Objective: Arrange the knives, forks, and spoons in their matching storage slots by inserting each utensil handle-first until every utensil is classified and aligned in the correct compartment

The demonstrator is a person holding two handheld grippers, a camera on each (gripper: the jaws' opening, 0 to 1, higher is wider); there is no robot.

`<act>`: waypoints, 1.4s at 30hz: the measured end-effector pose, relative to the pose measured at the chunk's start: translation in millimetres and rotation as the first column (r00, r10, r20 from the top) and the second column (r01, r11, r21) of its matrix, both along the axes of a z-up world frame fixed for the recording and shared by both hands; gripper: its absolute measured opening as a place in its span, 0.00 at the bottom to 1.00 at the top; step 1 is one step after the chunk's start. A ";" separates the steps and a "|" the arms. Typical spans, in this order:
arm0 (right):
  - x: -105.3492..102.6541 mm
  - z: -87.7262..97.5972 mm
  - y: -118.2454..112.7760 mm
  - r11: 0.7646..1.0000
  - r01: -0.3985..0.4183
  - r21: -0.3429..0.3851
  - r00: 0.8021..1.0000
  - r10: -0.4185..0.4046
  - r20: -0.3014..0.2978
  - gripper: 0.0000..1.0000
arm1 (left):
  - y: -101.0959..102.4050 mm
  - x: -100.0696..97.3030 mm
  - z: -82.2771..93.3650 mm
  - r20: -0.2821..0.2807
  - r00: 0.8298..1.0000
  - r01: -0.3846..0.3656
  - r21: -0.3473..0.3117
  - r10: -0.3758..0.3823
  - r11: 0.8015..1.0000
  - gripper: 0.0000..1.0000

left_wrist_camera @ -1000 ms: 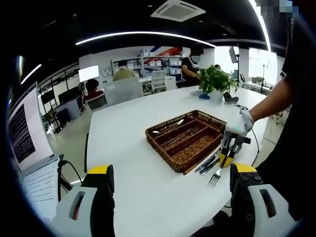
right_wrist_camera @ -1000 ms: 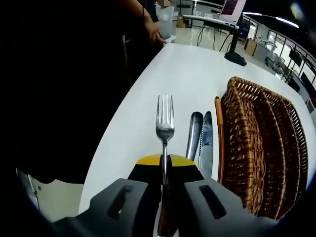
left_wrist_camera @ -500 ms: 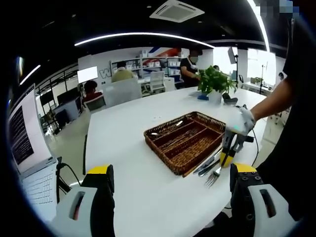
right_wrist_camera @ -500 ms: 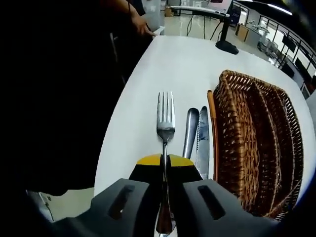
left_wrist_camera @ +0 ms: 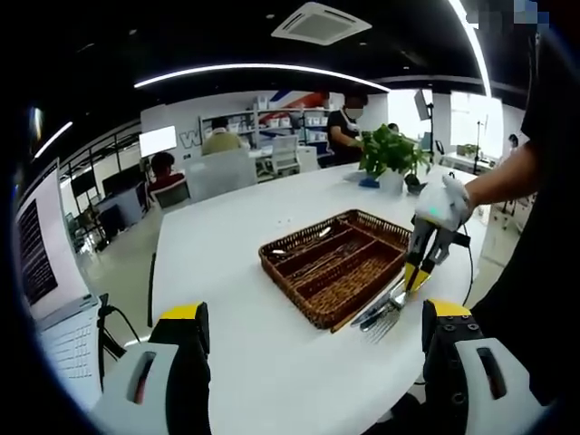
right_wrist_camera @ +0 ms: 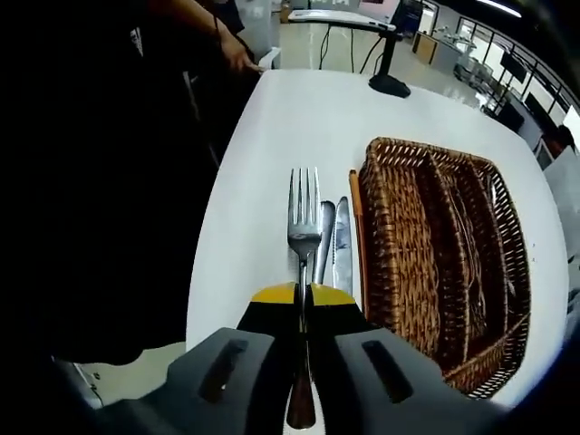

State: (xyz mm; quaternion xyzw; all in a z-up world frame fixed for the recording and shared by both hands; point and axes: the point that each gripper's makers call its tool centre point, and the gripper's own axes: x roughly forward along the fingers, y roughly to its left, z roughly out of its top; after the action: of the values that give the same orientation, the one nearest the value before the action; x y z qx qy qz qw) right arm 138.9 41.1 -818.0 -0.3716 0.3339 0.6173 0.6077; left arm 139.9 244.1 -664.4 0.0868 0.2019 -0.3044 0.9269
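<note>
A brown wicker cutlery tray [left_wrist_camera: 304, 304] with long compartments sits on the white table [left_wrist_camera: 217, 245], with several utensils [left_wrist_camera: 313, 260] lying in its far slots. My right gripper [right_wrist_camera: 304, 294] is shut on a silver fork [right_wrist_camera: 304, 222], tines pointing away, held above the table left of the tray [right_wrist_camera: 399, 272]. In the left gripper view the right gripper [left_wrist_camera: 417, 275] hangs from a gloved hand [left_wrist_camera: 441, 204], with the fork [left_wrist_camera: 385, 322] tines-down by the tray's near corner. Two knives [right_wrist_camera: 333, 245] lie beside the tray. My left gripper [left_wrist_camera: 315, 313] stands open, well short of the tray.
A thin brown stick [right_wrist_camera: 356, 227] lies along the tray's edge. A laptop [left_wrist_camera: 41, 272] stands at the left, a potted plant [left_wrist_camera: 390, 149] at the table's far end. A monitor stand [right_wrist_camera: 390, 86] sits on the table. People sit and stand in the background.
The right gripper has risen with the fork, so tray and knives look smaller and lower beneath it. The left gripper stays open and almost still.
</note>
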 end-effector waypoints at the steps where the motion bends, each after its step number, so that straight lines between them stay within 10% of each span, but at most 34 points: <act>1: 0.5 2.3 -0.6 1.000 0.003 -0.001 1.000 -0.003 0.002 0.00 | -0.9 0.1 -0.1 0.001 1.000 0.001 -0.001 -0.001 1.000 0.99; 25: 22.0 87.5 -3.7 1.000 -0.013 -0.003 0.993 0.014 0.116 0.00 | -16.1 5.8 -2.2 0.016 0.999 0.042 0.006 -0.043 0.999 0.99; 42: 27.6 96.7 -6.1 1.000 -0.026 -0.016 0.990 0.028 0.141 0.00 | -18.3 10.0 -0.3 0.028 0.999 0.038 0.002 -0.038 0.999 0.99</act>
State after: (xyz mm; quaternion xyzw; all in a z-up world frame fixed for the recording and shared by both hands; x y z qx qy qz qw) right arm 166.5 35.1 -721.3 -0.4231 0.2895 0.5954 0.6186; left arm 149.9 225.8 -664.7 0.0954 0.1876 -0.3203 0.9236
